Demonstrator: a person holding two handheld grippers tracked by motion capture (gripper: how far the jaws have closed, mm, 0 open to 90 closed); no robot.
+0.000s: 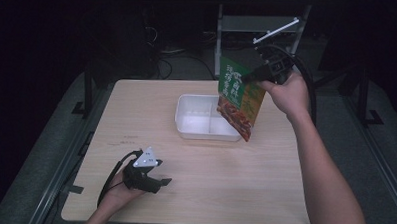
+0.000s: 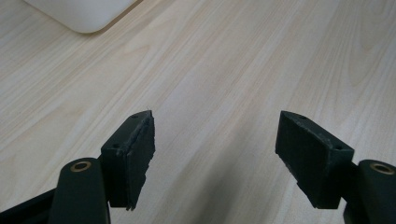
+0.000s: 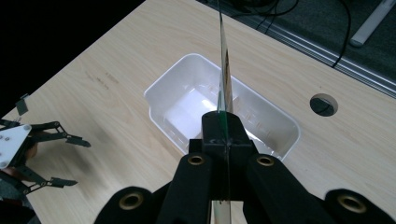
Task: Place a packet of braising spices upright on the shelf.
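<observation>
1 flat packet (image 1: pixel 239 96), green above and red-brown below with printed characters, hangs in the air from the right gripper (image 1: pixel 260 73), whose 2 jaws are clenched on its upper edge; in the right gripper view the packet (image 3: pixel 223 60) runs edge-on as a thin line straight out from between those jaws. Directly below and ahead of the jaws sits a white plastic bin (image 3: pixel 159 91), open-topped and apparently empty, and in the high view the packet's lower corner hangs over the bin's (image 1: pixel 187 99) right end without clearly touching it. By its thinness and the way it dangles flat, the packet looks light and fairly limp, with a smooth film that may be slippery, so a firm pinch on the sealed top edge, where it is held now, seems the safest hold; a grip lower down might crumple the contents. Well apart from all this, the left gripper (image 1: pixel 159 183) rests low near the front of the wooden table (image 1: pixel 208 192), its jaws released and wide with only bare tabletop between them, and a corner of the bin (image 2: pixel 79 14) lies beyond its left jaw.
</observation>
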